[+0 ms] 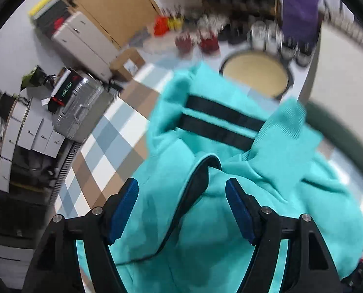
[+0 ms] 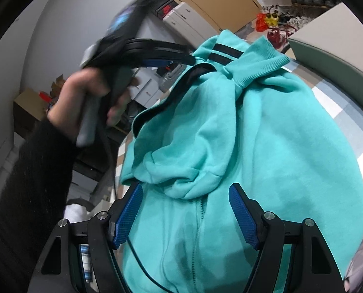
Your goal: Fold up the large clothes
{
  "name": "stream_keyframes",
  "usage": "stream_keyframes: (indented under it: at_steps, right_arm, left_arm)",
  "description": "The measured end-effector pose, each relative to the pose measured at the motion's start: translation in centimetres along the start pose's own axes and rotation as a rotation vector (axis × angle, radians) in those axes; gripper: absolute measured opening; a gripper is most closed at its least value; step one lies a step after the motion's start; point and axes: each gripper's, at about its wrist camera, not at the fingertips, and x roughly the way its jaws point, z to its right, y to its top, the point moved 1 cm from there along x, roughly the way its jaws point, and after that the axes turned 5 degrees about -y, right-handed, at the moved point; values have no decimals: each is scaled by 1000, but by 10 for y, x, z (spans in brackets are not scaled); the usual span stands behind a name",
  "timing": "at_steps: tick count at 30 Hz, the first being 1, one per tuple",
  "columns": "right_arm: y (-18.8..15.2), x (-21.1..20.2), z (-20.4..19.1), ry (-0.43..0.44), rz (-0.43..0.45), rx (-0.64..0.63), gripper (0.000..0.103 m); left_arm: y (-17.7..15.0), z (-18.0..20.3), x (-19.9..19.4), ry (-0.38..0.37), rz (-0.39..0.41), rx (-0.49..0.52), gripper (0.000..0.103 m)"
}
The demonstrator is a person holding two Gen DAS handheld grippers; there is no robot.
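A turquoise zip sweatshirt [image 1: 206,195] with two black stripes and dark edging lies bunched on a checked surface; it also fills the right wrist view [image 2: 242,146], with a ribbed cuff on top. My left gripper [image 1: 181,190] is open just above the cloth, its blue pads [image 1: 125,207] apart, nothing between them. My right gripper [image 2: 186,195] is open over the zip, holding nothing. In the right wrist view the left gripper [image 2: 188,58], held by a hand in a black sleeve, hovers at the garment's far edge.
A checked blue, brown and white cloth [image 1: 103,151] covers the table. A round tan tray [image 1: 254,73] and several jars stand at the far end. A silver suitcase [image 1: 81,107], white drawers and boxes are off to the left.
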Motion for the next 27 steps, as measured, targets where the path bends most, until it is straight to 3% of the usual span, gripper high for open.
stream_keyframes:
  at_steps: [2, 3, 7, 9, 14, 18, 21, 26, 27]
  right_arm:
    - [2, 0, 4, 5, -5, 17, 74]
    - [3, -1, 7, 9, -6, 27, 74]
    - [5, -6, 12, 28, -1, 45, 74]
    - [5, -7, 10, 36, -1, 40, 74]
    - [2, -7, 2, 46, 6, 9, 74]
    - [3, -8, 0, 43, 22, 15, 74]
    - [5, -6, 1, 36, 24, 20, 74]
    - [6, -4, 3, 19, 26, 25, 74]
    - [8, -3, 4, 16, 24, 30, 74]
  left_arm:
    - [3, 4, 21, 11, -59, -3, 67]
    - [3, 5, 30, -3, -80, -6, 60]
    - [-11, -3, 43, -9, -137, -78, 17]
    - [-18, 2, 29, 44, -101, -42, 9]
    - [-44, 24, -15, 265, 112, 73, 5]
    - [-78, 22, -25, 242, 202, 35, 4]
    - [-97, 24, -31, 259, 299, 72, 4]
    - [-114, 38, -13, 218, 300, 219, 5]
    - [-113, 41, -13, 168, 272, 233, 5]
